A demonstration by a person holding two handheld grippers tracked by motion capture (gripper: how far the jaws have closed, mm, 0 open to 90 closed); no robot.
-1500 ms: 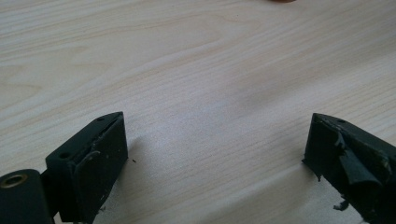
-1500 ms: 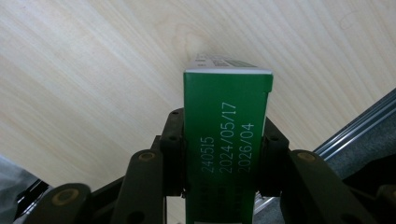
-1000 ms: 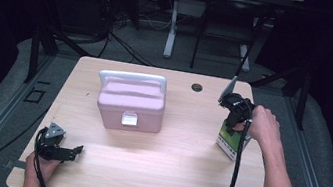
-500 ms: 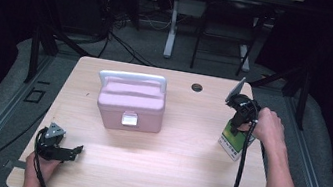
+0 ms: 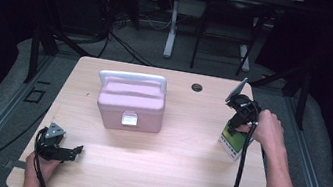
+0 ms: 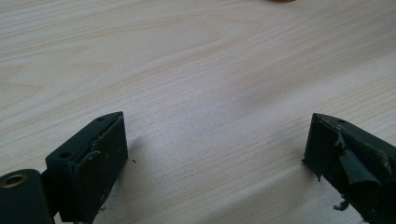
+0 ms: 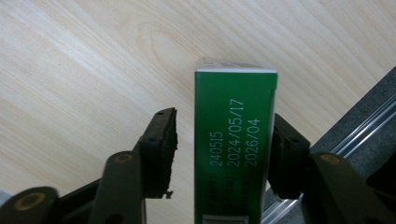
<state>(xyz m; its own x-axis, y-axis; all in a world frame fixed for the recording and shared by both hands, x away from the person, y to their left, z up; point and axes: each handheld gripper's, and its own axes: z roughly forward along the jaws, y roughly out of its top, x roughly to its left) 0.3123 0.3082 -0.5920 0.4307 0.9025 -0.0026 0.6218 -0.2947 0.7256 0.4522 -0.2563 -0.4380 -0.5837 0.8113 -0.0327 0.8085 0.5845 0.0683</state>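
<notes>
A: Where's the box?

B: The green box, a smooth rectangular carton with white printed dates, stands at the right edge of the table, between the jaws of the right gripper.

A: Pinched?

B: No. The jaws have just been opening; a gap shows on the left side in the right gripper view.

A: Elsewhere?

B: The left gripper, lower left, is spread over pale wood grain. A rounded pink plastic case sits mid-table.

Black two-jaw tool — trailing black cable, grey three-cornered plate.
</notes>
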